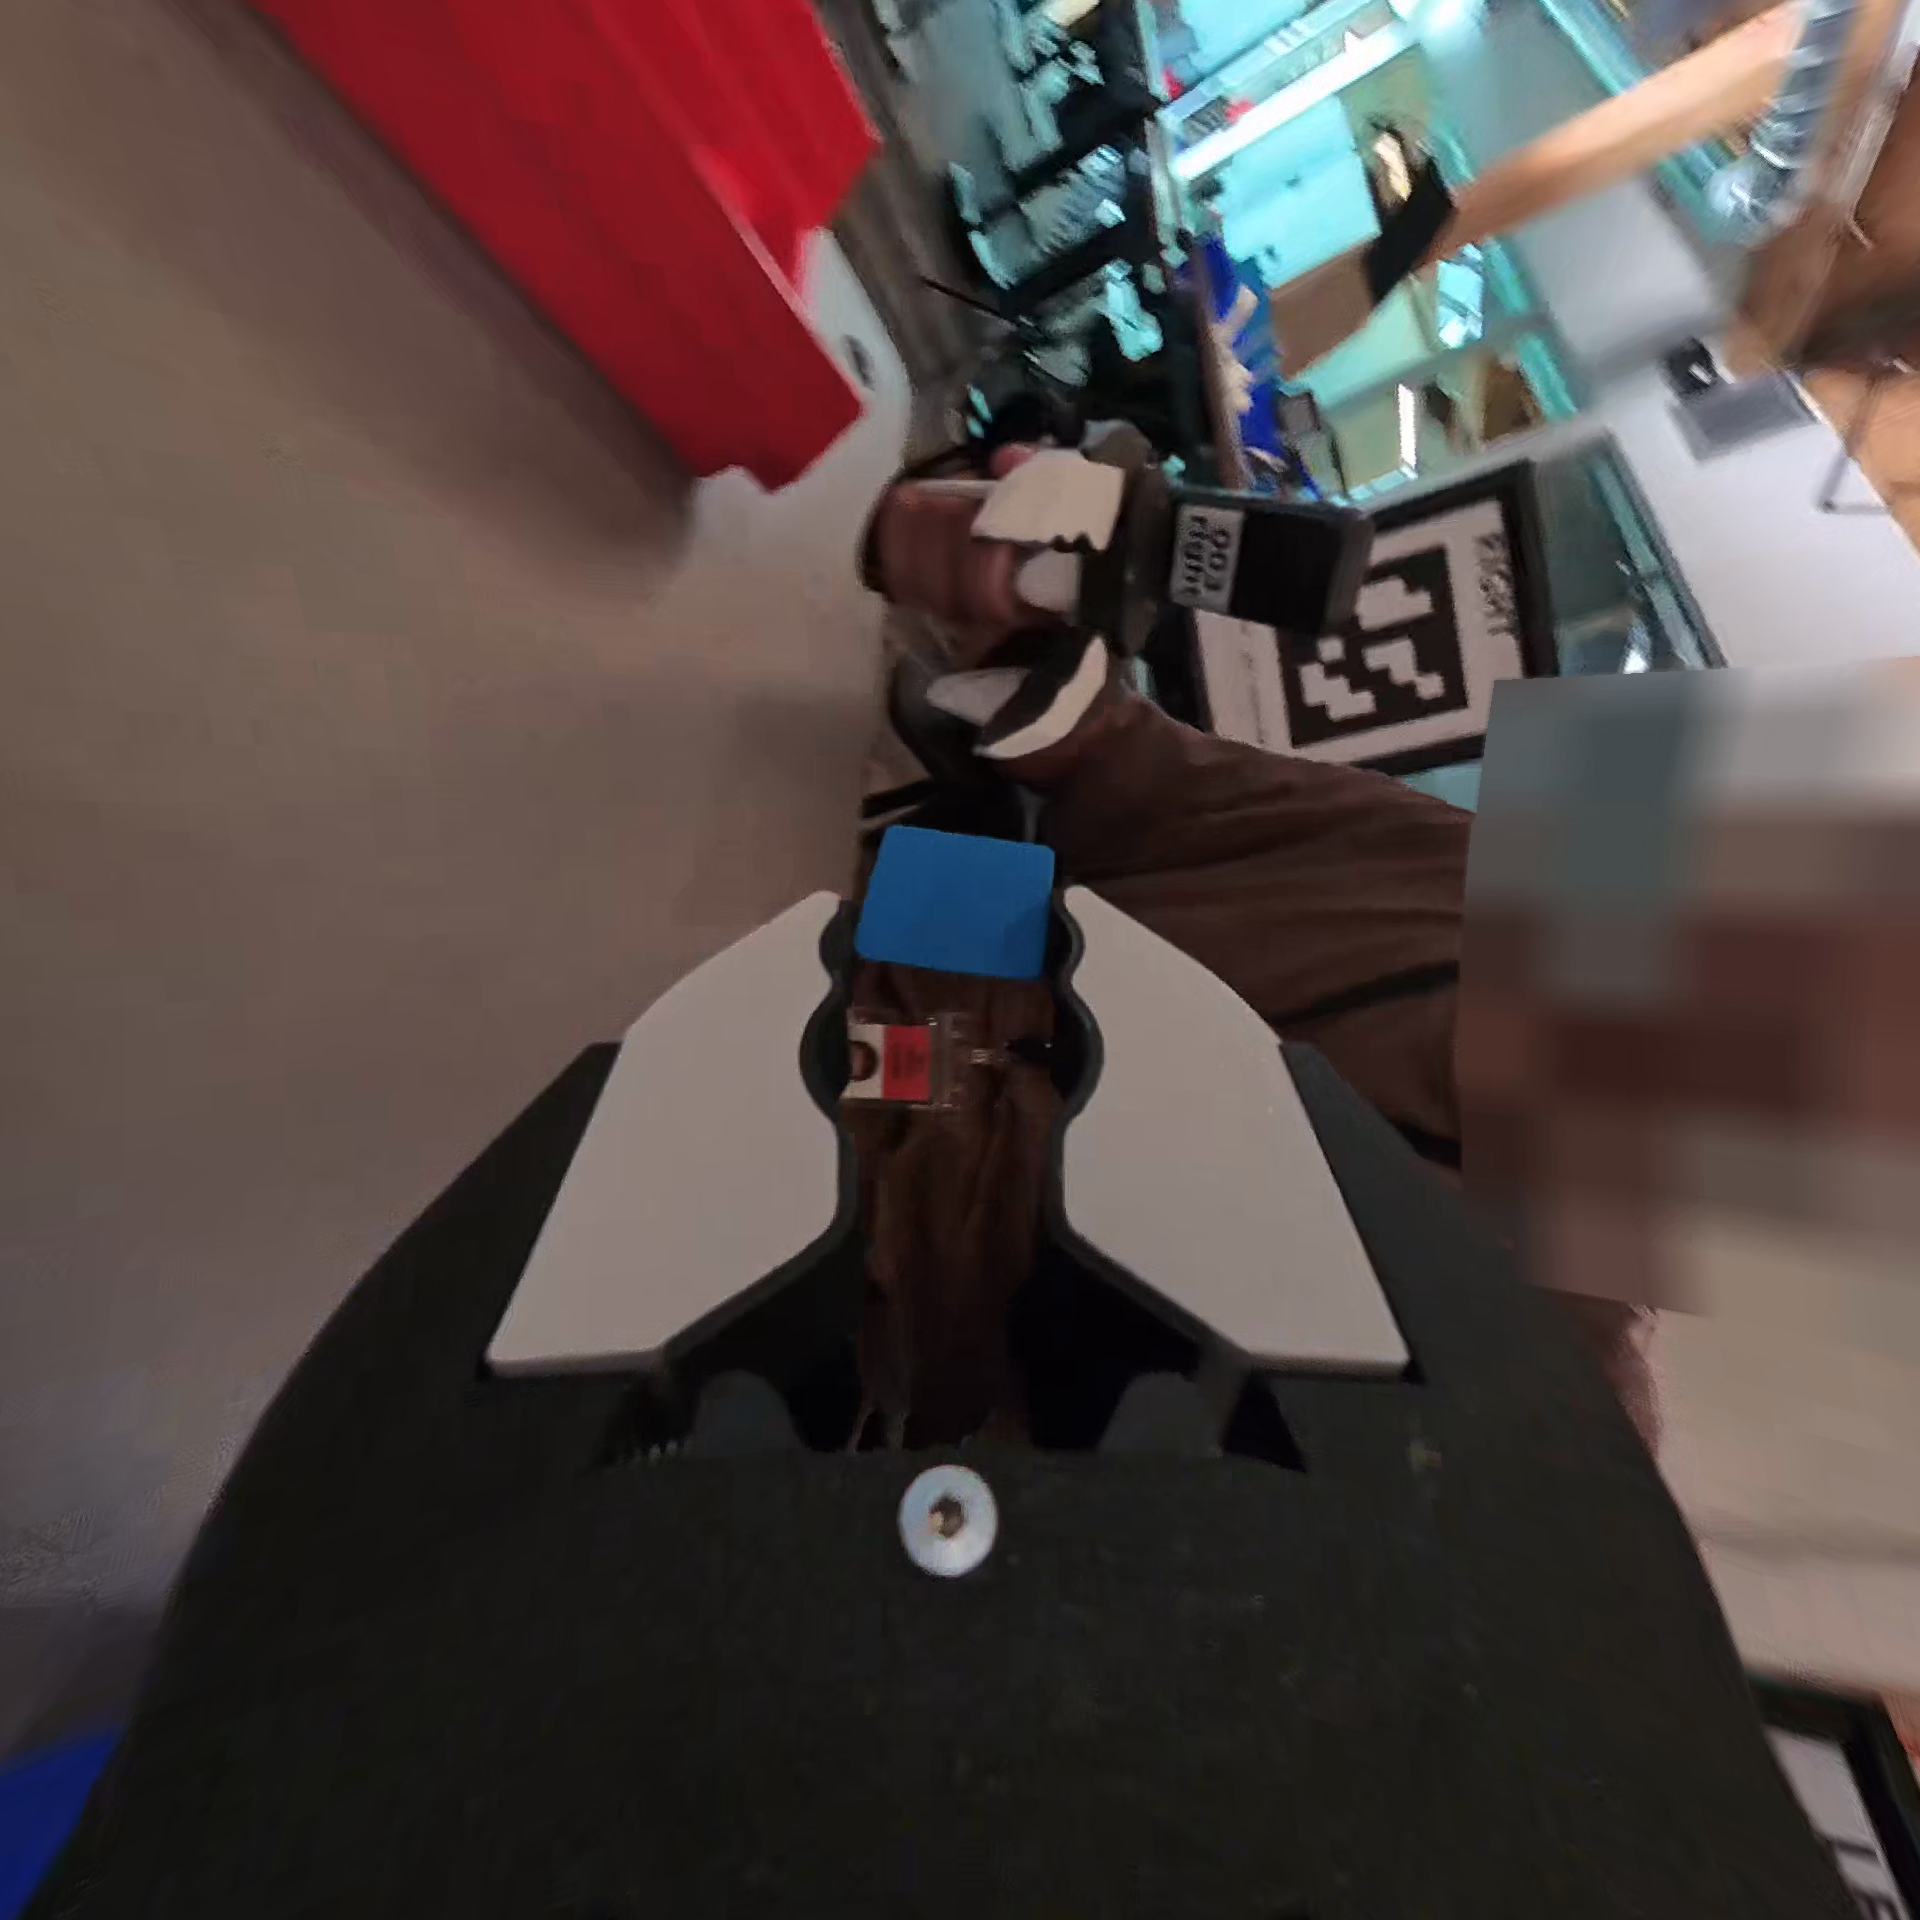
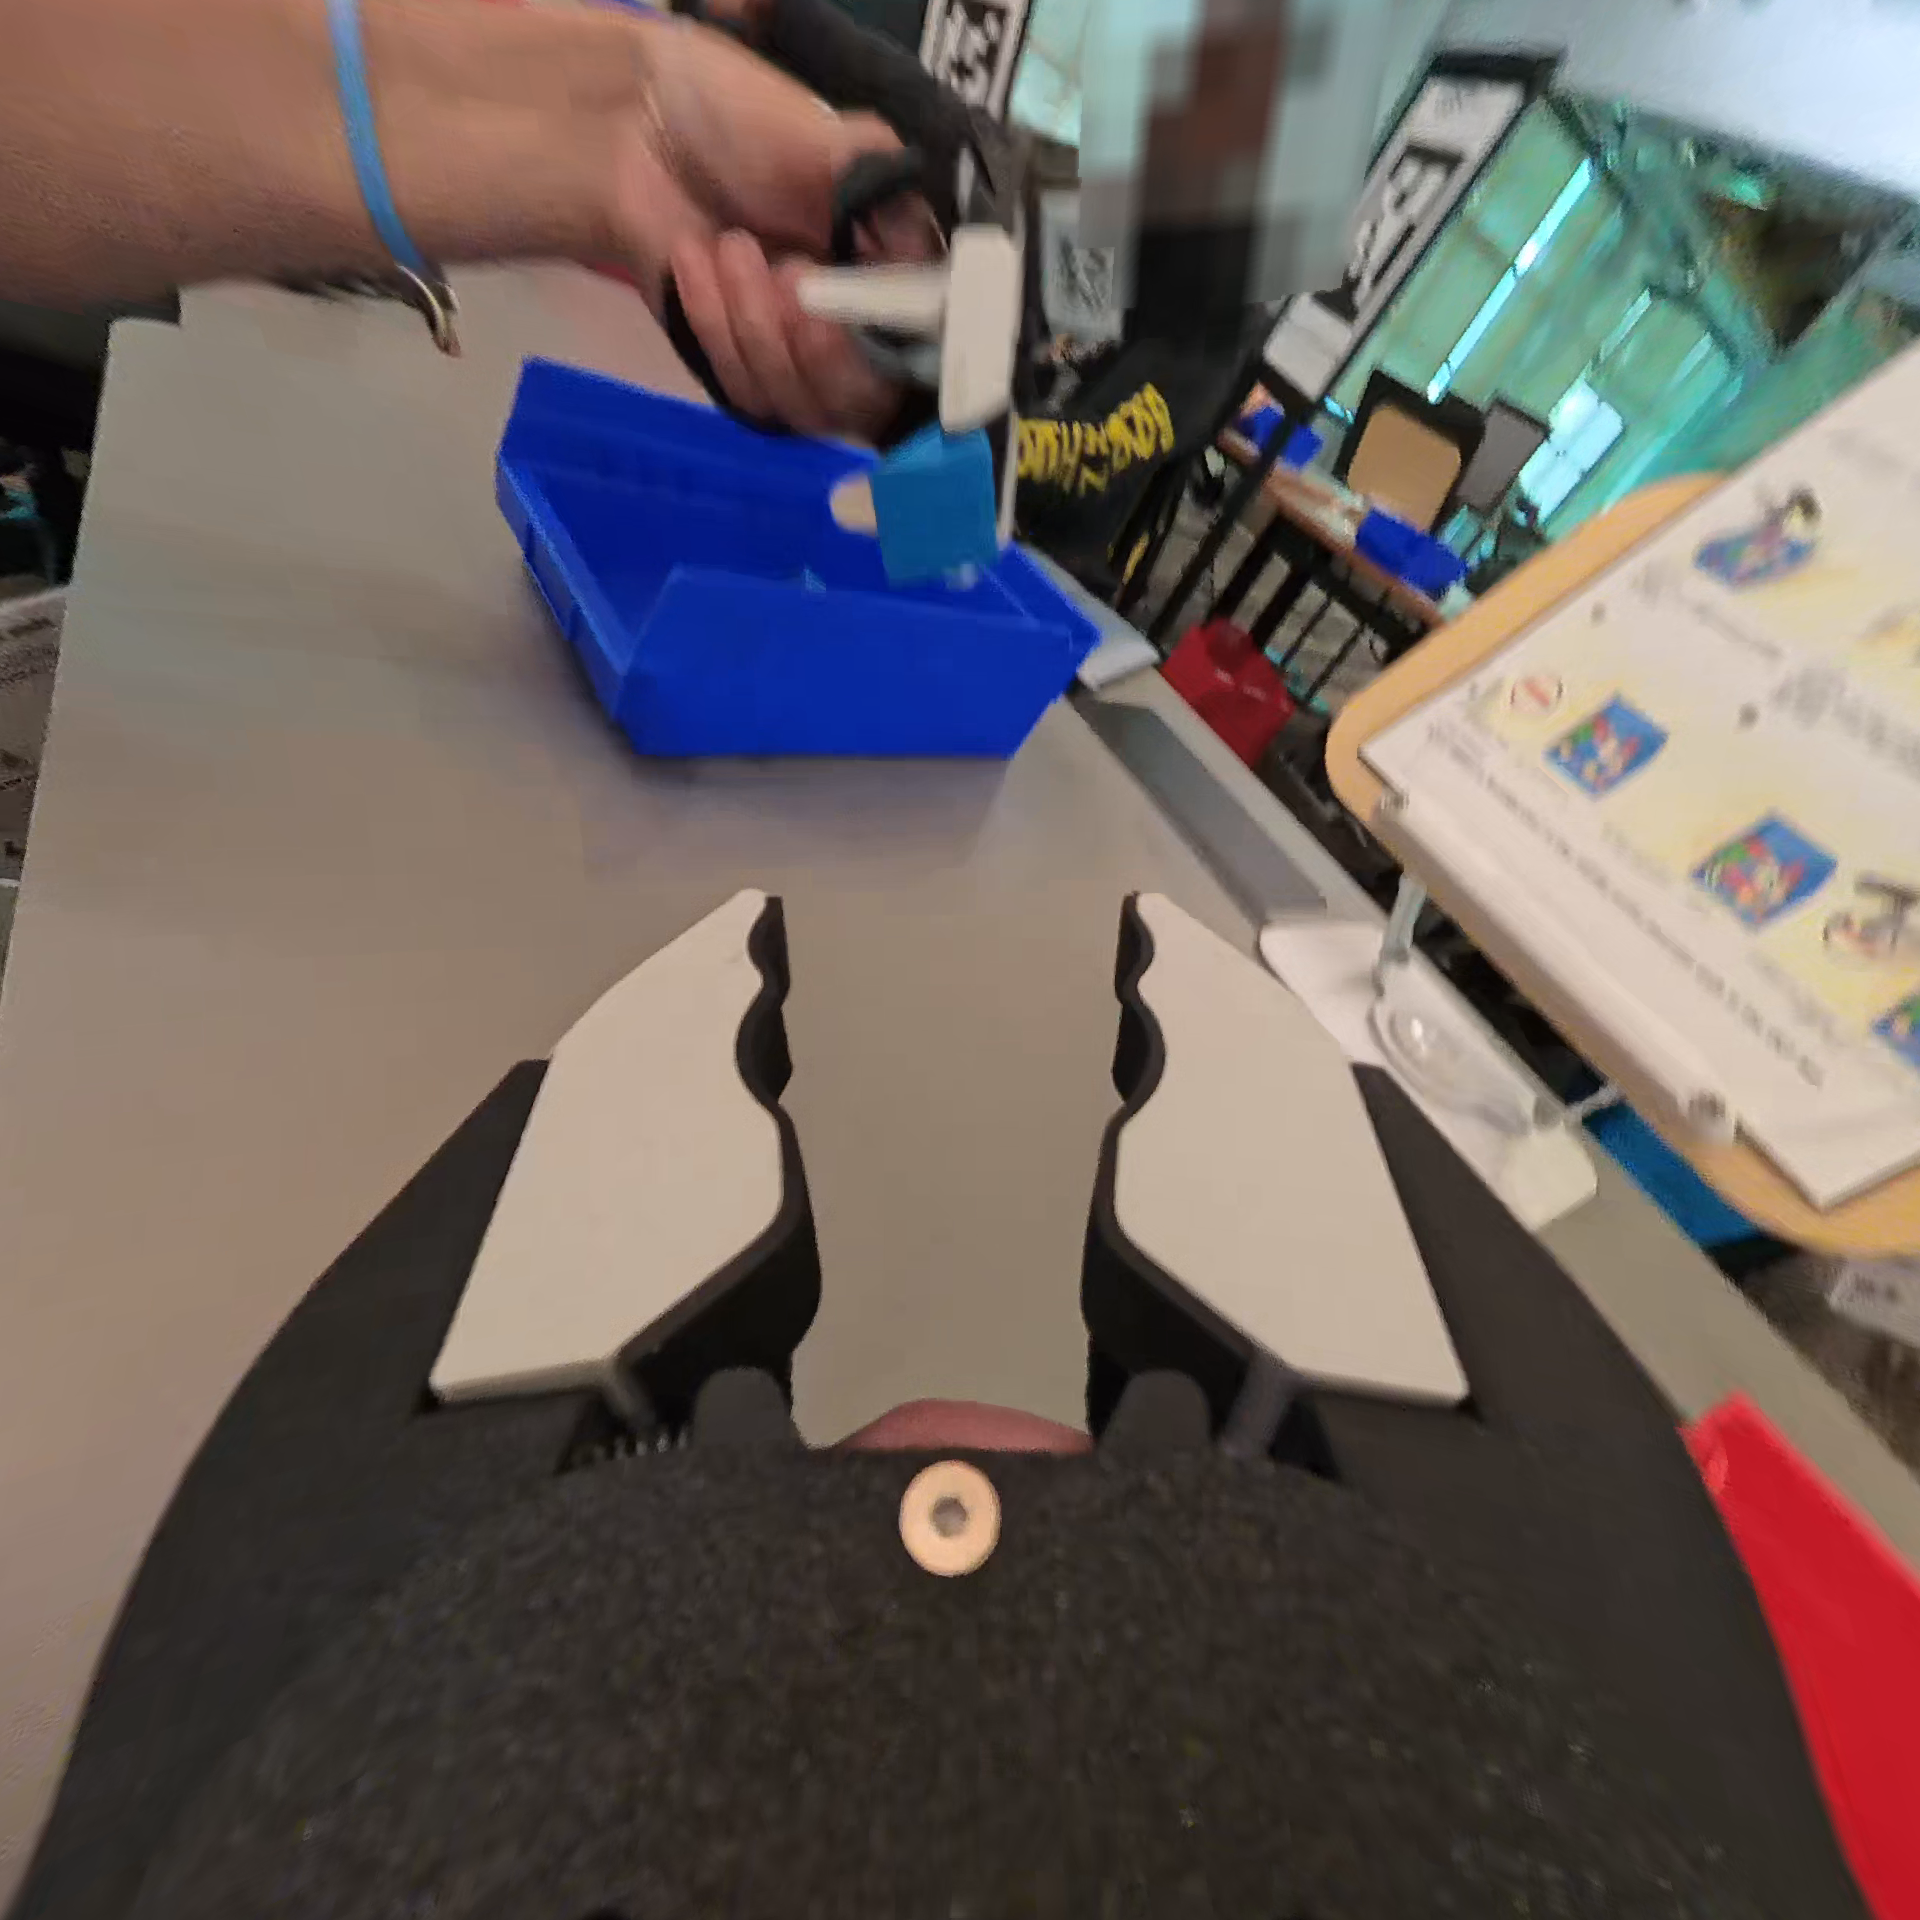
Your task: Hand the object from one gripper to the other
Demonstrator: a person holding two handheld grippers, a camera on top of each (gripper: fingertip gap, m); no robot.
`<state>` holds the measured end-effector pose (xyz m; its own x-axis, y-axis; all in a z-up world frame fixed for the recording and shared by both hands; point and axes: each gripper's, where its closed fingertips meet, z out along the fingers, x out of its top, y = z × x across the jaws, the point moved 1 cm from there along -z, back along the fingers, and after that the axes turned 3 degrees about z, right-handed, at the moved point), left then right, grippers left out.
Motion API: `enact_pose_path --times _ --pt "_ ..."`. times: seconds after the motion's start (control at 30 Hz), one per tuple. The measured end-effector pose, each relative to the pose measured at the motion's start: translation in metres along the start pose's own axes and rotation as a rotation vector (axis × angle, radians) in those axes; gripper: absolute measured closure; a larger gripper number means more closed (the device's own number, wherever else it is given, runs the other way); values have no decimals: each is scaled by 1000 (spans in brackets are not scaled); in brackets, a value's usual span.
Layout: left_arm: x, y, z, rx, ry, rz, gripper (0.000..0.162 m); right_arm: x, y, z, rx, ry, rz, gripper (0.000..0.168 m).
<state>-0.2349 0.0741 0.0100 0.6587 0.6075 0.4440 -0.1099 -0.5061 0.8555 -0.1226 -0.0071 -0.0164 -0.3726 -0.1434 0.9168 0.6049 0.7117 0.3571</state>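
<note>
My left gripper (image 1: 951, 920) is shut on a blue block (image 1: 953, 902), pinched between its grey fingertips. The right wrist view shows the same block (image 2: 930, 509) hanging in the left gripper (image 2: 961, 416), held by a person's hand above a blue bin (image 2: 748, 613). My right gripper (image 2: 948, 925) is open and empty, low over the grey table (image 2: 312, 831), well short of the block. It also shows far off in the left wrist view (image 1: 1029, 613), held by a hand.
A red bin (image 1: 582, 208) stands on the table at the upper left; its corner shows in the right wrist view (image 2: 1829, 1621). An instruction board on a stand (image 2: 1662, 831) sits at the table's right edge. A person in brown clothing is close behind the block (image 1: 1247, 883).
</note>
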Motion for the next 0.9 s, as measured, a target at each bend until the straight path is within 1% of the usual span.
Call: enact_pose_path --times 0.07,0.17,0.23,0.37,0.43,0.47,0.53,0.67,0.77,0.8,0.87,0.9 --pt "7 10 33 -92 -52 44 127 17 -1 12 42 29 -38 106" --pt "7 16 74 -177 -164 93 127 31 -4 18 87 54 -86 103" --pt "7 18 93 -217 -215 109 127 33 -11 17 152 58 -80 102" --pt "-2 19 120 -274 -329 148 127 23 -23 11 254 15 -72 103" --pt "-7 20 129 -295 -378 155 127 18 -28 7 295 5 -67 109" --pt "-8 21 133 -298 -396 160 127 14 -31 5 320 -7 -69 121" --pt "-12 22 139 -305 -423 173 127 11 -35 1 345 -10 -73 124" --pt "-13 21 146 -319 -412 151 127 7 -37 -5 338 -37 -70 124" --pt "-11 22 146 -308 -341 101 127 7 -37 -10 313 -46 -61 125" --pt "-10 21 143 -283 -293 95 121 8 -38 -14 309 -40 -49 125" --pt "-14 16 133 -189 -174 112 102 10 -34 -31 291 -29 -20 126" --pt "-19 17 128 -151 -99 120 98 9 -24 -42 249 -37 -24 126"
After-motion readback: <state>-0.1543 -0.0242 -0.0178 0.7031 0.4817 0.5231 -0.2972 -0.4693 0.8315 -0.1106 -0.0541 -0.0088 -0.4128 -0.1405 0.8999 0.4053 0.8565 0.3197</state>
